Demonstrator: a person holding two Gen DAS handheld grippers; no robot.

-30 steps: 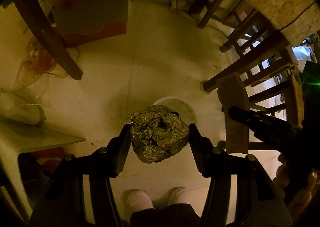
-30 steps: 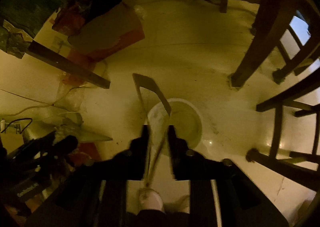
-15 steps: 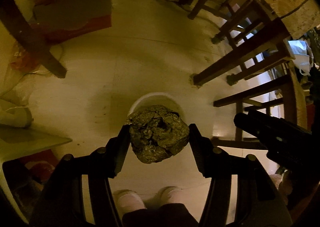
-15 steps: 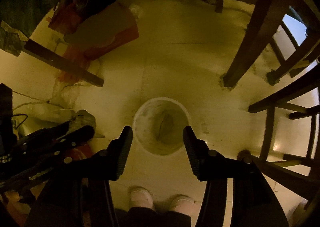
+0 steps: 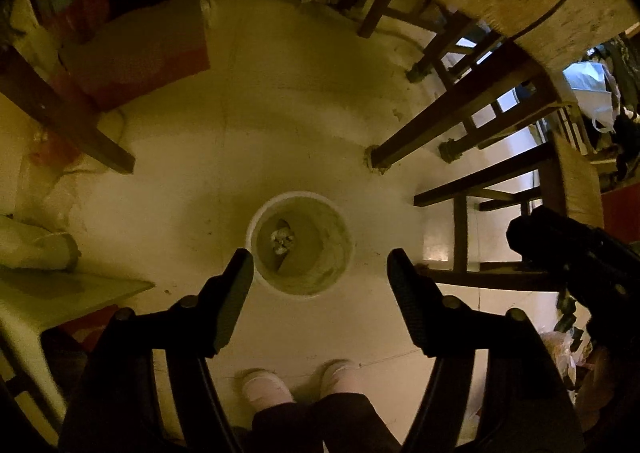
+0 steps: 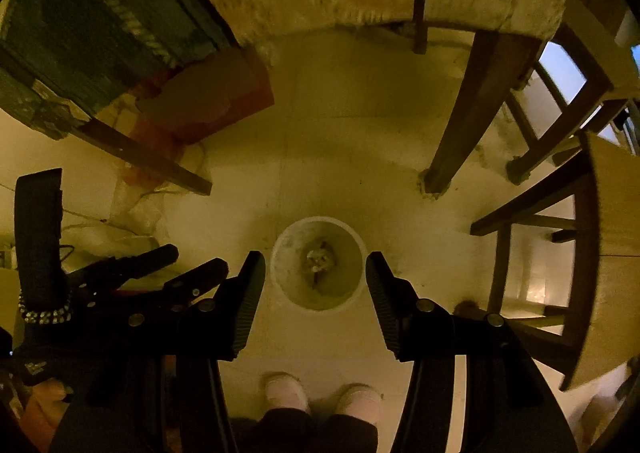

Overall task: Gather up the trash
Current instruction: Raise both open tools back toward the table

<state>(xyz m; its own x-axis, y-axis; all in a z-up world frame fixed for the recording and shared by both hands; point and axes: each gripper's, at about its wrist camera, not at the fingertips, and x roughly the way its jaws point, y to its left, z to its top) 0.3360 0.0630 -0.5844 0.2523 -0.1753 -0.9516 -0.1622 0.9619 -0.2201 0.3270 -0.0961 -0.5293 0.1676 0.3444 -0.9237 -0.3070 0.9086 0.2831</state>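
On the pale tiled floor (image 5: 304, 125), a round white bucket (image 5: 256, 237) holds the crumpled foil ball (image 5: 282, 241), both the left gripper (image 5: 320, 273), its jaws just widened, and the right gripper (image 6: 316, 273) gaping empty above.

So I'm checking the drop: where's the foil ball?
In both wrist views the foil ball lies at the bottom of the white bucket on the floor, ahead of the person's shoes.

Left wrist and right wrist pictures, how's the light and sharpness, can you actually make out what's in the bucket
Left wrist view: dim yellow light, heavy fisheye bending the chair legs, edges black; the bucket is fairly sharp, with a pale crumpled ball at its bottom. Right wrist view: equally dim, the top slightly blurred; the ball is small and soft, its material unclear.
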